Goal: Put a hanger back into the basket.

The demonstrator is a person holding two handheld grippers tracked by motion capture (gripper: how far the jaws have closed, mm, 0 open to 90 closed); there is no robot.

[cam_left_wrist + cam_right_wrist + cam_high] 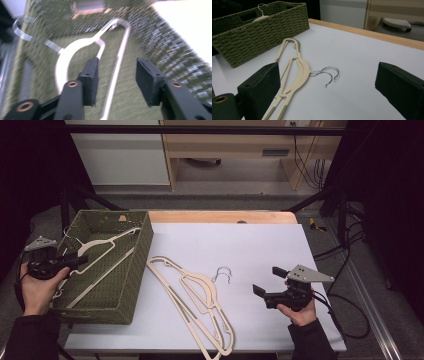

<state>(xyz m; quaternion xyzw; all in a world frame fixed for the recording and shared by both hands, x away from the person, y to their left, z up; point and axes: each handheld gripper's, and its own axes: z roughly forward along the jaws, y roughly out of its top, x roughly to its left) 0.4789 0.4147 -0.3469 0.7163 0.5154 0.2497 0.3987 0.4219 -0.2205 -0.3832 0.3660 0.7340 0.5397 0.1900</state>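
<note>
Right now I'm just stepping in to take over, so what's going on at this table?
A person is clearing cream hangers into a green woven basket. One hanger already lies in it, with the left gripper above it, jaws apart and nothing clamped. Two more hangers wait on the white table with their metal hooks side by side. The right gripper is open near those hooks, touching nothing.

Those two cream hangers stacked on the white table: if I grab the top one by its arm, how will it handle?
The top hanger looks like thin rigid plastic, so probably stiff and light. Its smooth arm may slip between the pads. Its wire hook lies right beside the lower hanger's hook, so they might snag and drag the lower hanger along the table.
</note>
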